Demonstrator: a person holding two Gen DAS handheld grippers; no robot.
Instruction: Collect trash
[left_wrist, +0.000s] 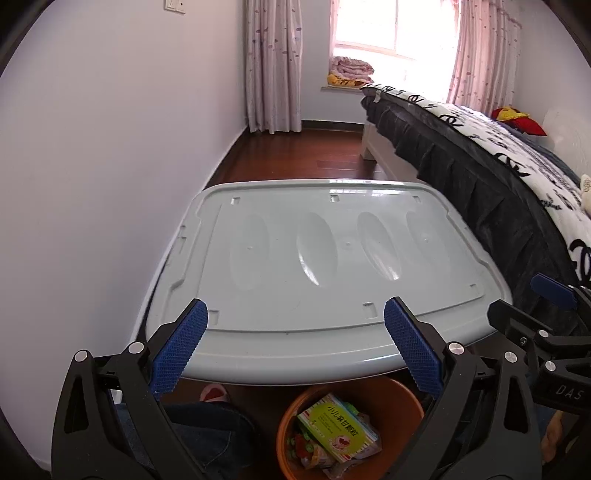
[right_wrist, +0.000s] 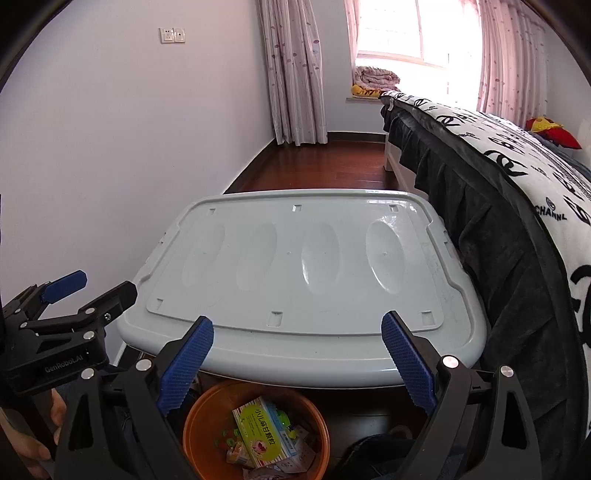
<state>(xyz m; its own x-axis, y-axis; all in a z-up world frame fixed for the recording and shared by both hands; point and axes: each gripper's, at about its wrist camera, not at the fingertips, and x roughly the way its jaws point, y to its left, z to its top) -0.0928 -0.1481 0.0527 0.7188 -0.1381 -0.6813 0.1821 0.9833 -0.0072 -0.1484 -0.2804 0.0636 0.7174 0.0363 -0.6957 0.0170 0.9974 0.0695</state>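
both grippers' fingers (left_wrist: 413, 350) apart, empty, orange bin (left_wrist: 291, 424) of trash below, grey lid (left_wrist: 295, 258) ahead, bed (left_wrist: 517, 177) beside

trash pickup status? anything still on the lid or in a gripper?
Done: the orange bin below the lid's near edge holds trash, with a green-and-yellow box on top. The grey storage-box lid shows nothing lying on it. In hand: nothing; the left gripper and right gripper are both open and empty. Left: no loose trash visible in either view.
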